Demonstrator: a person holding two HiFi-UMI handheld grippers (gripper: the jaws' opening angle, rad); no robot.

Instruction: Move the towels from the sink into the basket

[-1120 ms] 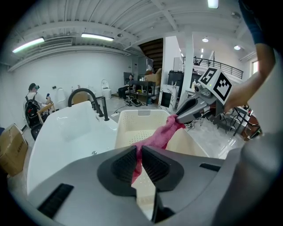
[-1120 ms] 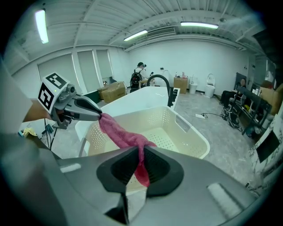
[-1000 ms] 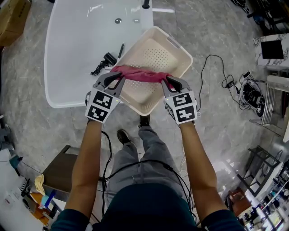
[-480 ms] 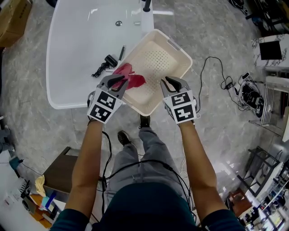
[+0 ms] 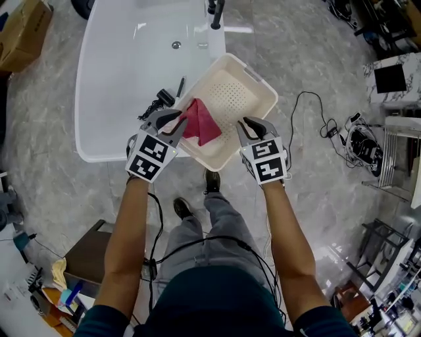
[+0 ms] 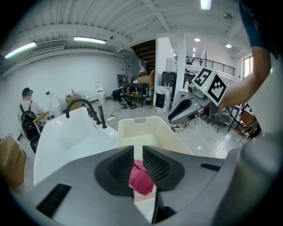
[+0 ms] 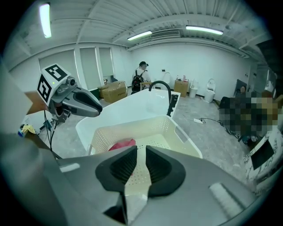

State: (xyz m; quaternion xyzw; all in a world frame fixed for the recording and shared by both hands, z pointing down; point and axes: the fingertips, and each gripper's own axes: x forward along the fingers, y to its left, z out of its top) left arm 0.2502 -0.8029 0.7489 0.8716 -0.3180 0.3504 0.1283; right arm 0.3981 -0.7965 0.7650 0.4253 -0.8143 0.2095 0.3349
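A red towel point(image 5: 201, 122) lies crumpled in the cream perforated basket point(image 5: 263, 79), against its near-left wall. It also shows in the left gripper view, where the towel point(image 6: 141, 180) sits below and beyond the jaws, and in the right gripper view as a red heap point(image 7: 122, 144). My left gripper point(image 5: 176, 118) hovers over the basket's left rim, its jaws a narrow gap apart with nothing between them. My right gripper point(image 5: 248, 124) hangs over the near-right rim, also slightly open and empty. The white sink point(image 5: 131, 66) holds no towel that I can see.
A black tap point(image 5: 215, 13) stands at the sink's far rim. A black adapter with cable point(image 5: 160, 100) and a pen point(image 5: 179, 85) lie on the sink edge by the basket. A cardboard box point(image 5: 23, 33) sits far left, cables point(image 5: 329, 120) trail on the floor at right.
A second ago the towel was stretched between both grippers. The right let go first, then the left, and the towel dropped into the basket. Both pairs of jaws have parted a little.
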